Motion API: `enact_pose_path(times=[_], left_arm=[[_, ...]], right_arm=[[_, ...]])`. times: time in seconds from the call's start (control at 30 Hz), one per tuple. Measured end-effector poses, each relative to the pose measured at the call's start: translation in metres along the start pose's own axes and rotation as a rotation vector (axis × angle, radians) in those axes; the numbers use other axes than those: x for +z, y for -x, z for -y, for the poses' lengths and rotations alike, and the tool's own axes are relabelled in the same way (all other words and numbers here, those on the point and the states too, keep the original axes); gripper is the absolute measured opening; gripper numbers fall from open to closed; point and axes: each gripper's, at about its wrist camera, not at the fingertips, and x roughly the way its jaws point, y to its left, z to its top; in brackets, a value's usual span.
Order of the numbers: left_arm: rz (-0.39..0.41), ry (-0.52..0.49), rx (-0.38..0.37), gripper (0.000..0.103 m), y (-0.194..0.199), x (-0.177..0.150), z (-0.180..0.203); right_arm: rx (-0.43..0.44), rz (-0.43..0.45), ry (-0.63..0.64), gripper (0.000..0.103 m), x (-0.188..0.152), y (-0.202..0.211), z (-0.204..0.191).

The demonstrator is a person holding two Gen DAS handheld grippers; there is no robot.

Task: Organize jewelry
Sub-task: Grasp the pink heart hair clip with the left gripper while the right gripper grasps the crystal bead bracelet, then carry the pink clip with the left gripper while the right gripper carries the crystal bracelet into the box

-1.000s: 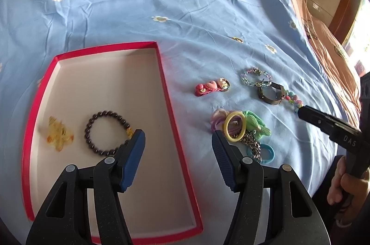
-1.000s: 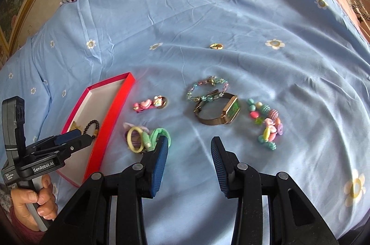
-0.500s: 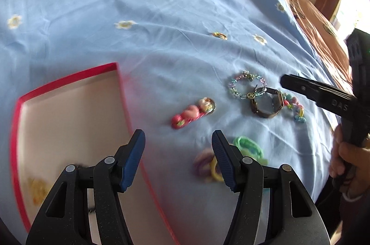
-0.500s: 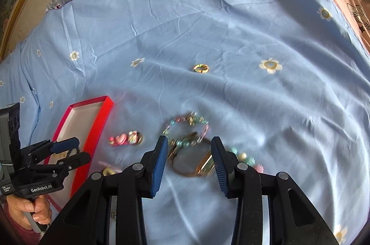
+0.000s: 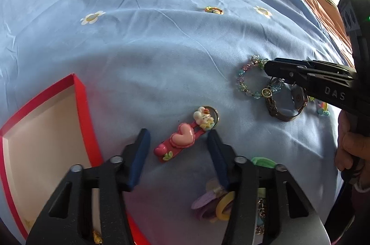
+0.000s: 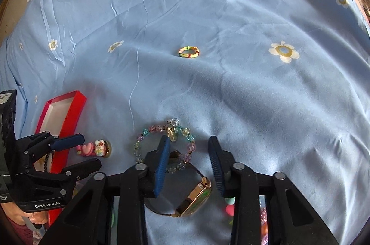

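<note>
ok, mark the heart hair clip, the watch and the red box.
heart hair clip (image 5: pixel 182 138), left wrist view, pink heart.
watch (image 6: pixel 196 195), right wrist view, gold case.
red box (image 5: pixel 81 92), left wrist view, far corner wall.

Black tongs (image 5: pixel 178 147), blue ribbed pads (image 6: pixel 161 161) (marked "DAS", perhaps).

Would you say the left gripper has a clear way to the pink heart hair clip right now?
Probably yes: the heart hair clip lies bare on the blue sheet between the closing jaws of the left gripper, pads not yet touching it, nothing over it.
</note>
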Motion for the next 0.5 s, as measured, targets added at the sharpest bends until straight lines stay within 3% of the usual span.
enact_pose_path(times=[0.07,0.1,0.2,0.5], left_arm=[[0.001,-0.007,-0.009,0.029,0.000,0.000,0.001],[0.004,-0.012,-0.012,0.022,0.000,0.000,0.001],[0.015,-0.014,-0.020,0.015,0.001,0.001,0.003],[0.094,0.048,-0.054,0.015,0.032,-0.003,-0.003]], right_arm=[[-0.005,-0.001,0.005,0.010,0.000,-0.001,-0.002],[-0.007,0.000,0.009,0.010,0.000,-0.001,-0.003],[-0.009,0.013,0.021,0.008,0.000,0.001,-0.005],[0.029,0.098,0.022,0.007,0.001,0.034,-0.017]])
